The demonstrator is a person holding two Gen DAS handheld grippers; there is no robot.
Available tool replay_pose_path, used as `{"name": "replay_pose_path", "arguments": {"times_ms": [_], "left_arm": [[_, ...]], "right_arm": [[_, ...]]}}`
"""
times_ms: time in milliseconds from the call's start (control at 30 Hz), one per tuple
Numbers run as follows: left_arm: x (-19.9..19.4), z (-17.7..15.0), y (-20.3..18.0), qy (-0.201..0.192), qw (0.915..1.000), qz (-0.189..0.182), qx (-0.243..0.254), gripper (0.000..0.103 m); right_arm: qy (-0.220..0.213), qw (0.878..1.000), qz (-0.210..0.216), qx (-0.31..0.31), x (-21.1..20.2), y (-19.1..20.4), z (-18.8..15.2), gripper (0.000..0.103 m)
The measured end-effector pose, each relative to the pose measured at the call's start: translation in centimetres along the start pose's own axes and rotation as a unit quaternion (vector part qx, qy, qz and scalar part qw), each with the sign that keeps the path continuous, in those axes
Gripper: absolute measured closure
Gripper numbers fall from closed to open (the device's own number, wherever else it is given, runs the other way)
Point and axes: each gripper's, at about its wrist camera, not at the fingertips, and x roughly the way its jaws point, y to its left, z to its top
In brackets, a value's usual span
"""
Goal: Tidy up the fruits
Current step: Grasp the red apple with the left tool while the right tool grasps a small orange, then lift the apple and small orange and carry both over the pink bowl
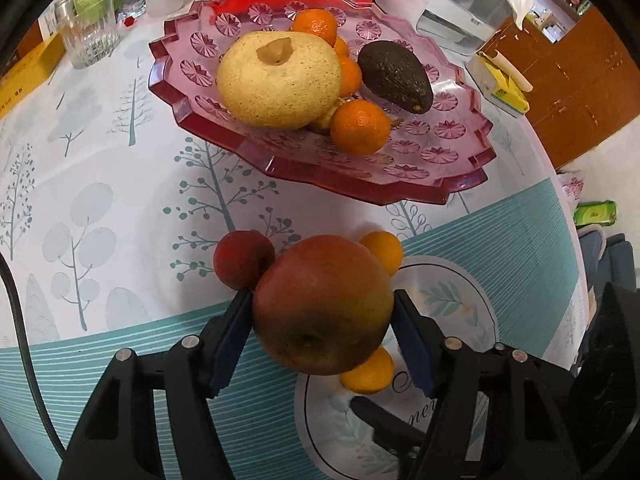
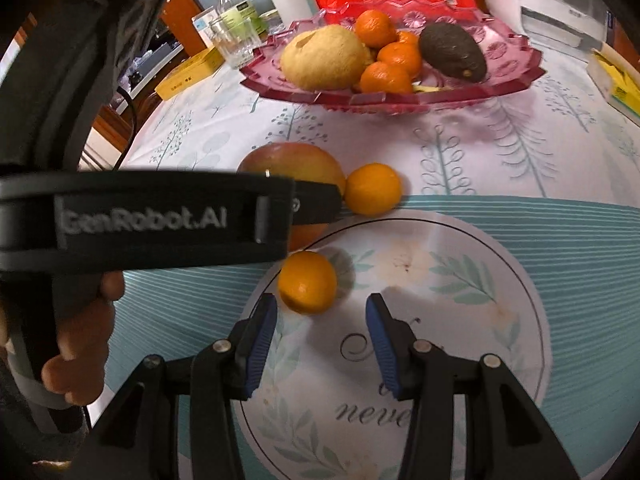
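Between the blue pads of the left gripper, a large red-and-green apple is bracketed on the tablecloth; the left pad appears to touch its skin, while contact on the right side cannot be confirmed, so a firm grip cannot be told from this view. The right gripper is held with its jaws parted and empty, a small orange lying just ahead of its left pad. A second orange sits beside the apple, and a small red fruit lies just behind the left pad. The pink glass dish, already loaded with a large yellow fruit, several oranges and an avocado, stands well apart at the back. If the apple is lifted on a shallow hold, it could be squeezed out of the pads, since its surface is round and smooth. The neighbouring fruits could be nudged and sent rolling as the pads close. The two grippers are working close together, so a collision is likely if both are moved at once. A dropped apple could chip the glass dish.
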Motion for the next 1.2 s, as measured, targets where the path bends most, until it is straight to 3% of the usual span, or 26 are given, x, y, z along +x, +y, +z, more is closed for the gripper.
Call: {"name": "replay_pose_path", "arguments": {"times_ms": [100, 233, 667, 833, 1200], "left_arm": [[0.2, 0.0, 0.2, 0.001, 1.0000, -0.001, -0.001, 0.035], [0.6, 0.1, 0.2, 0.006, 1.0000, -0.003, -0.006, 0.036], [1.1, 0.0, -0.4, -0.002, 0.9999, 0.011, -0.005, 0.036], [0.8, -0.2, -0.9, -0.007, 0.9991, 0.041, 0.004, 0.037], [-4.7, -1.7, -0.6, -0.057, 0.9965, 0.059, -0.012, 0.037]], "right_arm": [[-0.005, 1.000, 0.000, -0.007, 0.5, 0.3, 0.3, 0.056], [-0.010, 1.000, 0.007, -0.020, 0.9, 0.7, 0.5, 0.070], [-0.028, 0.999, 0.010, -0.017, -1.3, -0.3, -0.1, 0.071], [-0.037, 0.999, 0.000, -0.015, -2.5, -0.7, -0.5, 0.071], [-0.059, 0.997, -0.033, -0.028, -5.9, -0.1, -0.8, 0.071]]}}
